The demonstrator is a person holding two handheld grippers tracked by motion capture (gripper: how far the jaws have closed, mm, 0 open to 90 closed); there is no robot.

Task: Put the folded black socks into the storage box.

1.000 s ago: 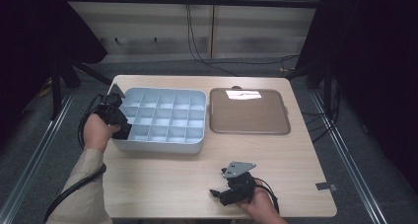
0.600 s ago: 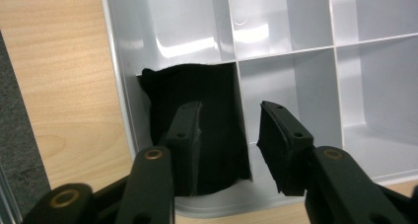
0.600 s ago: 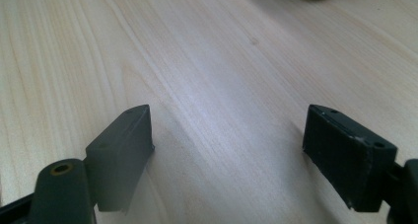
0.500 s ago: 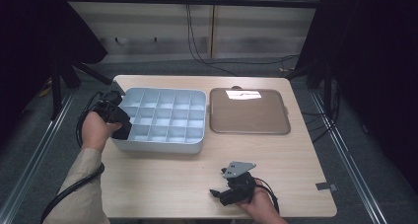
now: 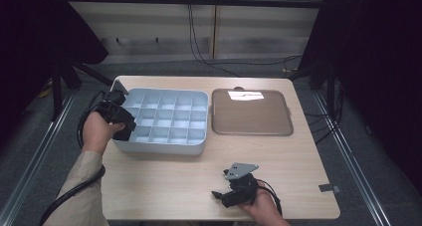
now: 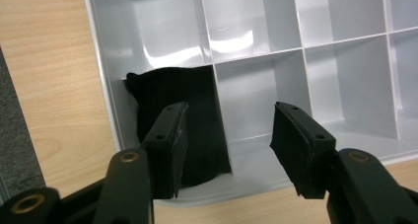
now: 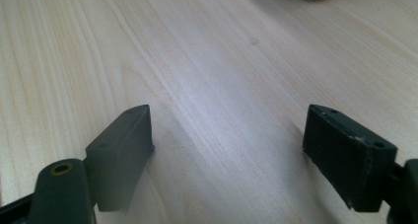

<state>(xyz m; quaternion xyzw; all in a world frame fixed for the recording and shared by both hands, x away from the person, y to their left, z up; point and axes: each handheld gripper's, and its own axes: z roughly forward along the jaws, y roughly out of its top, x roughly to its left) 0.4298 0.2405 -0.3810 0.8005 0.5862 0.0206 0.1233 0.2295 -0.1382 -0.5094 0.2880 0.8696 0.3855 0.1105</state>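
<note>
One black cloth pouch [image 6: 182, 120], crumpled.

I see a black cloth [image 6: 182, 120] just ahead of my left gripper's [image 6: 226, 140] black jaws, in a pale grey-blue divided tray [image 5: 164, 144]. Light wood-grain table [image 7: 207, 76] under my right gripper [image 7: 226, 150], also black. Brown flat tray [image 5: 249, 121] beyond it, white glare patch on top.
</note>
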